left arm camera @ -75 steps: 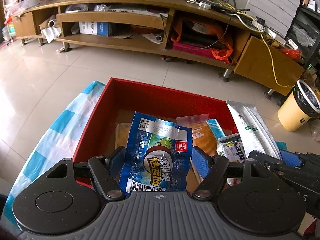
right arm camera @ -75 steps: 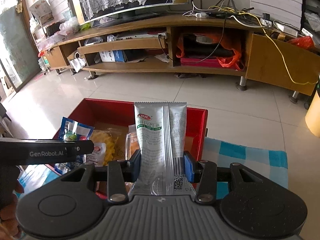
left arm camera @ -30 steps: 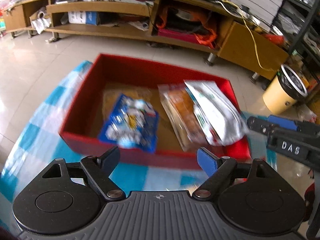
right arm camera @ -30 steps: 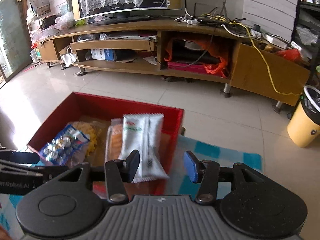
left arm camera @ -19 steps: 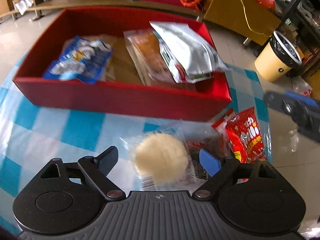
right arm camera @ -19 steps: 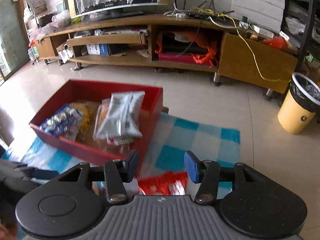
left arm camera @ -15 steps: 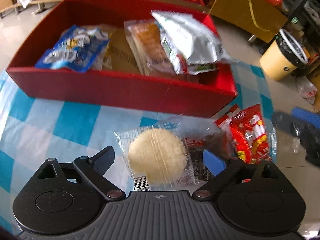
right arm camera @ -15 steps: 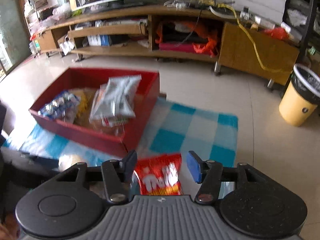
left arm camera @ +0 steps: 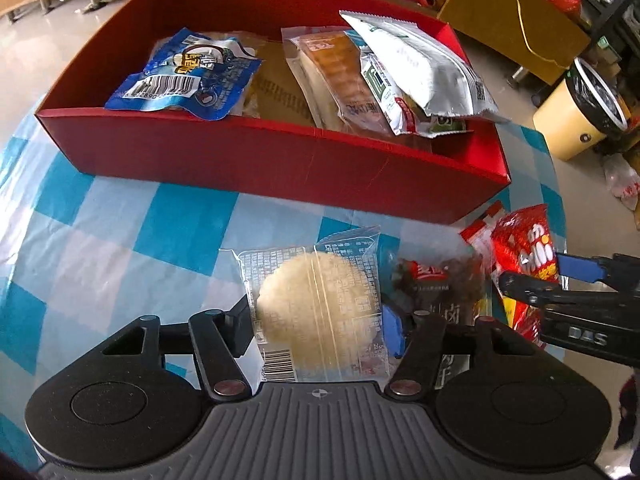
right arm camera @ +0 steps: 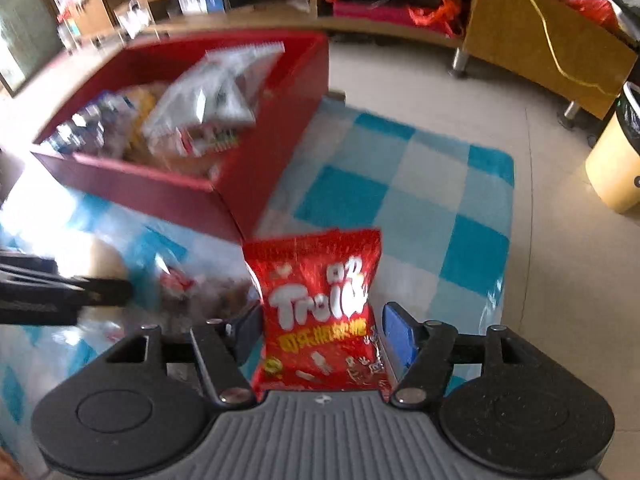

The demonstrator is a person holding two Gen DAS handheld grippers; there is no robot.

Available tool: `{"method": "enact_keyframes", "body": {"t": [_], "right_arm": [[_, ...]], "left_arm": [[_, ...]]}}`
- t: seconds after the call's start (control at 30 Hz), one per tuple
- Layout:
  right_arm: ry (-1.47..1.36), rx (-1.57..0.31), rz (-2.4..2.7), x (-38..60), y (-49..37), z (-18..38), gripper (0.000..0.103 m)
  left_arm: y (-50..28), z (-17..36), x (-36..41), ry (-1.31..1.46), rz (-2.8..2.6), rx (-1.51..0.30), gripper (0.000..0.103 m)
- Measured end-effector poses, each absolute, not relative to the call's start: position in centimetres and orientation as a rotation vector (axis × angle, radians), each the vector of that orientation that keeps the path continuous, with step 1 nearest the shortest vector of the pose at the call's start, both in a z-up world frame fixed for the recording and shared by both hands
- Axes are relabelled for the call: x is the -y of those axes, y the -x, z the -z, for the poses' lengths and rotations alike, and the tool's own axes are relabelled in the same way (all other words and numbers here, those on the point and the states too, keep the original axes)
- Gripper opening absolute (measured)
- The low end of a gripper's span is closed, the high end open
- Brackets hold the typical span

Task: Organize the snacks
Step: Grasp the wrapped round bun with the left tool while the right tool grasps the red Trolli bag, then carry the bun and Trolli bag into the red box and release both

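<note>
A red box (left arm camera: pixel 280 160) on a blue checked cloth holds a blue snack bag (left arm camera: pixel 184 76), an orange pastry pack (left arm camera: pixel 336 76) and a silver pouch (left arm camera: pixel 420 76). In front of it lie a clear-wrapped round rice cake (left arm camera: pixel 316 308), a dark snack pack (left arm camera: pixel 440 284) and a red Troli bag (left arm camera: pixel 524 256). My left gripper (left arm camera: pixel 316 328) has its jaws closed in around the rice cake pack. My right gripper (right arm camera: pixel 320 332) has its jaws at both sides of the red Troli bag (right arm camera: pixel 320 312). The red box (right arm camera: pixel 192 192) shows blurred at the left in the right wrist view.
The blue checked cloth (left arm camera: pixel 120 248) covers the low surface. A yellow bin (left arm camera: pixel 580 120) stands on the floor at the right, also in the right wrist view (right arm camera: pixel 616 160). A long wooden TV cabinet (right arm camera: pixel 540 32) runs along the back.
Both grippers let go of their bags in the box, pulled back and came down. The left jaws narrowed around the rice cake; the right jaws now flank the red Troli bag.
</note>
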State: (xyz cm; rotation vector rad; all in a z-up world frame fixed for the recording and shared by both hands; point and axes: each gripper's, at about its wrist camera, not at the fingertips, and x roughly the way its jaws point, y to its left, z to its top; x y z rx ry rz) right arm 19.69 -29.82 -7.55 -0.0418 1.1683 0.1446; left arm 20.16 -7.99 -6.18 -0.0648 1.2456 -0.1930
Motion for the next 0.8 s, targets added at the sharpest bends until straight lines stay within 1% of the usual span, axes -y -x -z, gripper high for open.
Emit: {"method": "enact_keyframes", "body": {"t": [0.07,0.13,0.17,0.23,0.3,0.57,0.67,0.8], "right_arm": [[0.026,-1.178,-0.140,30.1,-19.6,8.2,0.066],[0.037,-1.163,-0.143,30.0,-19.3,7.7,0.061],[0.040,-1.155,-0.140,30.0,-19.2,7.4,0.059],[0.030,-1.140,-0.132,30.1,-19.0,6.8,0.056],[0.030,-1.120,-0.129,30.1,-18.7,6.0,0.056],[0.050,-1.008,-0.176,27.5,-15.9,1.7,0.055],[0.073,-1.003,-0.240,24.9,-14.0,1.3,0.055],[0.111,-1.038,-0.313,21.5,-11.1,2.4,0.055]], "left_arm": [[-20.1,6.3,8.0,0.054,0.187,-1.244,0.077],[-20.2,6.5,8.2,0.037,0.178,-1.239,0.078],[-20.3,6.5,8.3,0.029,0.176,-1.234,0.077],[-20.3,6.4,8.5,0.019,0.181,-1.225,0.069],[-20.1,6.2,8.7,0.006,0.186,-1.220,0.067],[-18.5,4.8,7.1,-0.001,0.187,-1.207,0.067],[-16.9,4.2,6.0,-0.005,0.179,-1.205,0.067],[-14.1,4.3,4.0,-0.031,0.154,-1.216,0.067]]}}
